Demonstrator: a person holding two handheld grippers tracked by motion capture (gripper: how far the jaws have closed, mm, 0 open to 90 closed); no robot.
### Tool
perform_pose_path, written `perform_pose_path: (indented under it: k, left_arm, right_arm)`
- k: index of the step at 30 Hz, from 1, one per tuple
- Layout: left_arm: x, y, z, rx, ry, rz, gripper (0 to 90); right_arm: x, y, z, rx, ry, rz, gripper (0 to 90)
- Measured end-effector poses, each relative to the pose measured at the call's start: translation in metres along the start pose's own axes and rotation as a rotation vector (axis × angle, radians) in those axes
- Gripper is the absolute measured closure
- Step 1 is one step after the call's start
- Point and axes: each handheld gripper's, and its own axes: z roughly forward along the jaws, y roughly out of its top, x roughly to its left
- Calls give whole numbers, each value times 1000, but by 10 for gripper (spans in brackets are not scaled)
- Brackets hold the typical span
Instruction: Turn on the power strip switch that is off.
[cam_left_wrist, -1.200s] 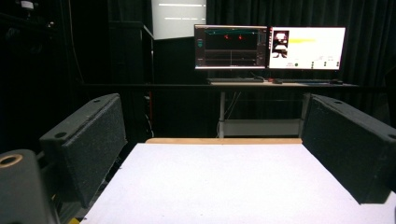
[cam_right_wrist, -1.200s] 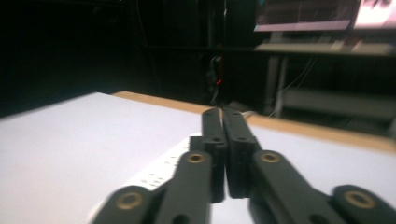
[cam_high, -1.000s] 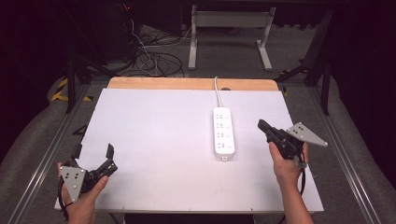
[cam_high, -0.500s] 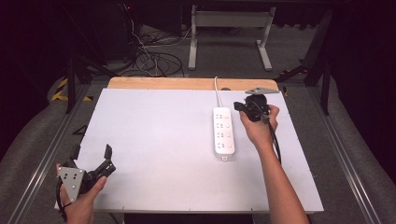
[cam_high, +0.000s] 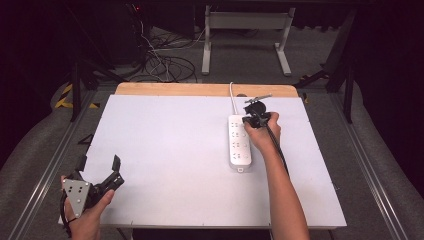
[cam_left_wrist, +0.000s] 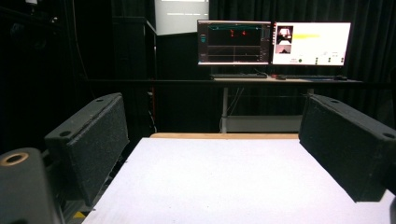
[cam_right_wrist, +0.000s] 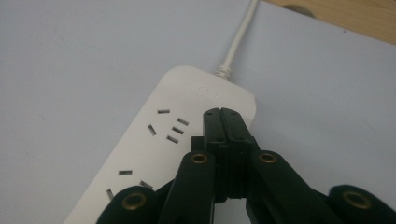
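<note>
A white power strip (cam_high: 239, 145) lies on the white board (cam_high: 165, 150), right of centre, with its cable (cam_high: 232, 92) running off the far edge. My right gripper (cam_high: 246, 120) is shut with nothing between its jaws. It hovers tip-down over the strip's far, cable end. In the right gripper view its closed jaws (cam_right_wrist: 223, 114) sit just above the power strip (cam_right_wrist: 154, 140), next to the last socket and near the cable (cam_right_wrist: 238, 42). My left gripper (cam_high: 98, 164) rests at the near left corner, open and empty; its jaws (cam_left_wrist: 212, 140) stand wide apart.
A bare wooden strip (cam_high: 200, 89) borders the board's far edge. Beyond it stand a metal stand (cam_high: 245, 30) and loose floor cables (cam_high: 165, 65). Two lit monitors (cam_left_wrist: 275, 42) sit on a desk past the table. Metal rails run along both sides.
My right hand has moved from the board's right side away from me and leftward, to the cable end of the power strip. The left hand has kept still.
</note>
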Motion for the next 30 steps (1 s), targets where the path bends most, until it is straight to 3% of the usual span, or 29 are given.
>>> perform_pose_path:
  k: [5,7,10,14,15,16,17,18,20,23,28,30]
  left_arm:
    - [0,0,0,2,-3,1,89]
    - [0,0,0,0,-5,0,89]
    - [0,0,-1,0,-2,-1,90]
    - [1,0,-2,0,1,-1,90]
    - [2,0,-2,1,3,-2,90]
    - [2,1,-3,1,5,-2,90]
    - [2,1,-3,0,5,-2,91]
    - [2,1,-3,-1,4,-2,91]
    - [2,1,-2,-2,3,-5,91]
    - [0,0,0,5,1,-10,90]
    - [-1,-1,1,8,-5,-6,91]
    - [-1,-1,1,8,-5,-9,91]
  right_arm:
    - [6,-1,6,-8,-13,-9,900]
    - [7,-1,7,-7,3,-15,900]
    - [7,-2,8,-12,-9,-3,900]
    - [11,-1,8,1,-38,-30,900]
    - [10,-1,8,5,-68,-33,900]
    - [9,-2,7,21,-134,-59,900]
    - [5,-4,6,10,-94,-27,900]
    - [3,-5,6,3,-79,-31,900]
    - [5,-6,5,3,-82,-74,900]
    - [4,-7,4,-2,-69,-87,900]
    - [-2,-13,3,-95,-8,-18,900]
    - [1,-13,5,-89,-3,-34,900]
